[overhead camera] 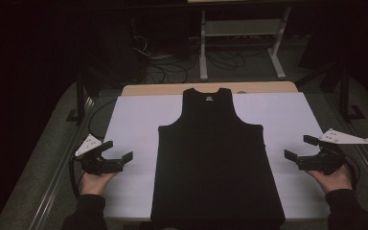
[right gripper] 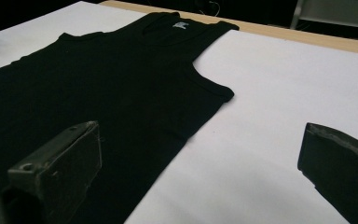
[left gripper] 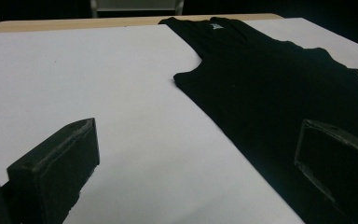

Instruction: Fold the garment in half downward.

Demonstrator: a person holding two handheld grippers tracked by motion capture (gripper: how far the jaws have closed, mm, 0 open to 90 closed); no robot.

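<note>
I have a black tank top [overhead camera: 218, 158] lying flat and face up on the white sheet [overhead camera: 134, 120], neck at the far end, hem at the near edge. My left gripper [overhead camera: 120, 149] hovers just left of its side seam, jaws spread wide with nothing between them; my right gripper [overhead camera: 298, 147] mirrors it on the right, jaws equally spread and empty. Neither touches the cloth. I judge this as the start of a fold: the garment is laid out smooth and no edge is lifted yet. The next move, as I see it, calls for bringing each gripper in low to a side edge or strap, getting one jaw under the fabric, and pinching both sides evenly so the cloth does not skew.

The sheet covers most of a wooden table [overhead camera: 172, 89], bare along the far edge. Beyond it the room is dim; I make out what seems to be a pale metal stand [overhead camera: 242, 28] and loose cables [overhead camera: 172, 64] on the floor.
</note>
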